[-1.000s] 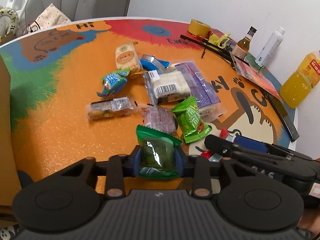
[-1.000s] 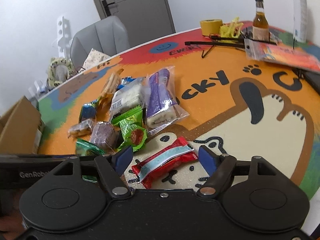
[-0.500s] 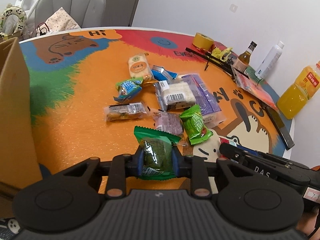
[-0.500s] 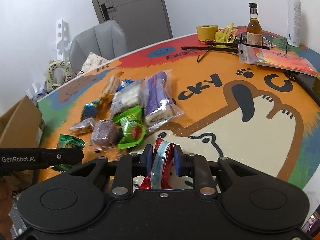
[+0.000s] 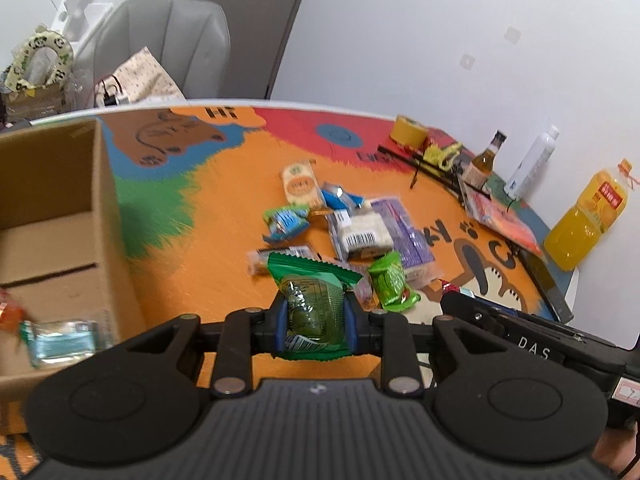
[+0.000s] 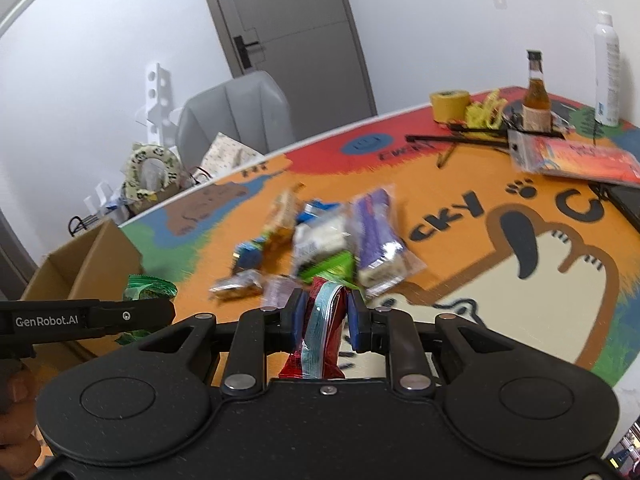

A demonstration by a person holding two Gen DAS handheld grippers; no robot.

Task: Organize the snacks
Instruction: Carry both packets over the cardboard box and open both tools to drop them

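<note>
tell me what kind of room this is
Probably an office or meeting room used for recording, not a kitchen: a round table with a cartoon print, a grey chair beside it, bare white walls and a grey door.

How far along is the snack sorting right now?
Done: a few packets already lie in the cardboard box. In hand: left gripper grips a green packet; right gripper grips a red packet. Left: roughly eight snacks in the pile on the table.

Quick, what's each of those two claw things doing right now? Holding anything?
Left gripper: closed on a green snack packet.
Right gripper: closed on a red snack packet.
</note>
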